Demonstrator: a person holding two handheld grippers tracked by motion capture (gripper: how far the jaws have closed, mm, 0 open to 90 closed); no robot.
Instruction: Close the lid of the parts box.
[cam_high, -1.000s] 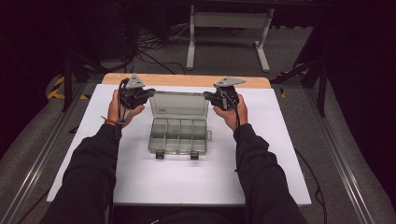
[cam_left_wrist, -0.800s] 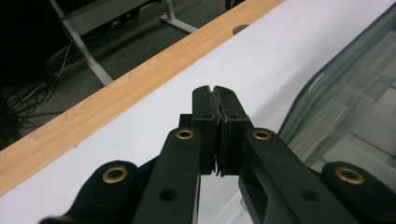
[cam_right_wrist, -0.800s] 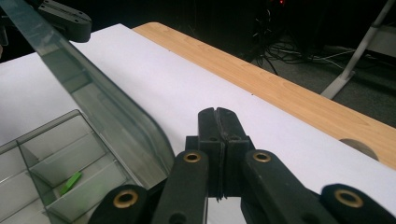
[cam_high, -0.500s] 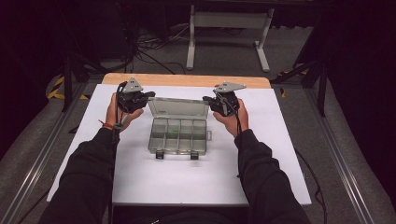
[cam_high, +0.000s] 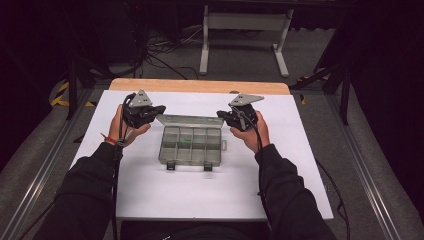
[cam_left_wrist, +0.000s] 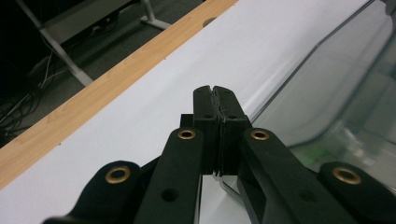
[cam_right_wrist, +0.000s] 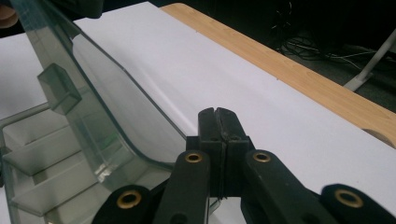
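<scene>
One clear plastic compartment box (cam_high: 191, 145) lies at mid-table on the white rectangular tabletop (cam_high: 200, 195), two dark latches on its near edge, its lid (cam_high: 189, 120) tilted up behind. What its cells hold is hard to make out. The two black grippers flank the lid corners: left gripper (cam_high: 161, 108) and right gripper (cam_high: 220, 114), jaws pressed together, pinching nothing. Beyond runs one pale wooden strip (cam_high: 200, 86).

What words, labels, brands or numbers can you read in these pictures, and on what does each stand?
None can be read: the clear compartment box, its open lid, the white table and both black tongs, left and right, bear no legible lettering.
</scene>
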